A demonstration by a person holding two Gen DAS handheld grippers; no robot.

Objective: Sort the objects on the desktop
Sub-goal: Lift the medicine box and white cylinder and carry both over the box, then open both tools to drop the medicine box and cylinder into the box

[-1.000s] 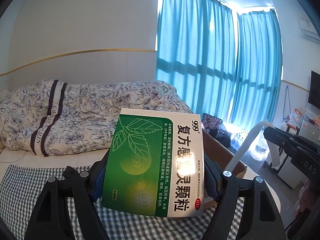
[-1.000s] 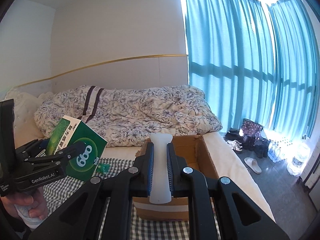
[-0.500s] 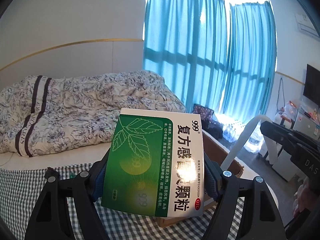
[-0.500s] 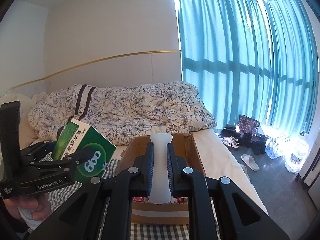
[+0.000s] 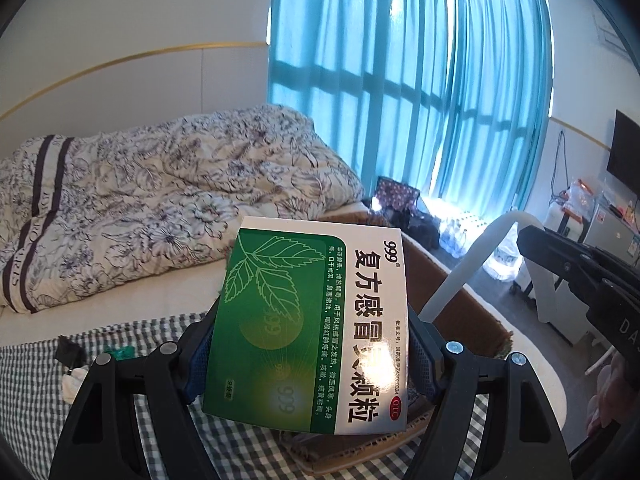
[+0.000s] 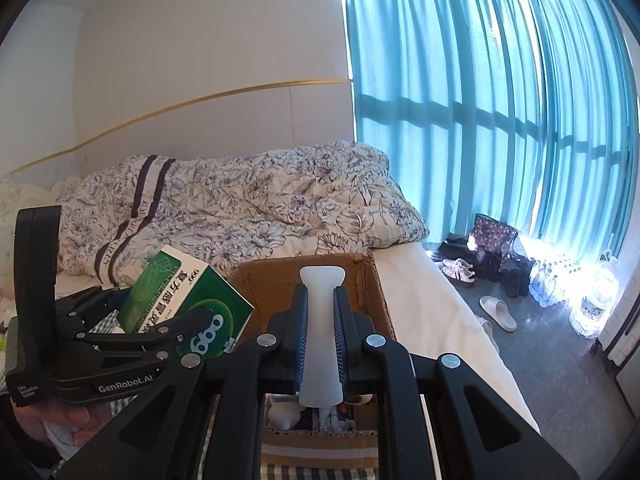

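Note:
My left gripper [image 5: 310, 354] is shut on a green and white medicine box [image 5: 316, 320] and holds it up over the near left corner of a cardboard box [image 5: 468, 316]. The right wrist view shows that same medicine box [image 6: 180, 304] at the left, clamped in the left gripper [image 6: 132, 332]. My right gripper [image 6: 320, 332] is shut on a white plastic shoehorn-like piece [image 6: 320, 320], held above the open cardboard box [image 6: 372, 280]. Several items lie inside the box, partly hidden.
A checked cloth [image 5: 36, 384] covers the surface, with a small black object [image 5: 68, 354] and a green scrap [image 5: 120, 352] on it. A bed with a floral duvet [image 6: 248, 208] lies behind. Shoes and slippers [image 6: 496, 312] lie on the floor by blue curtains.
Both grippers have moved right and forward over the cardboard box, which now sits closer beneath them. Both holds are unchanged.

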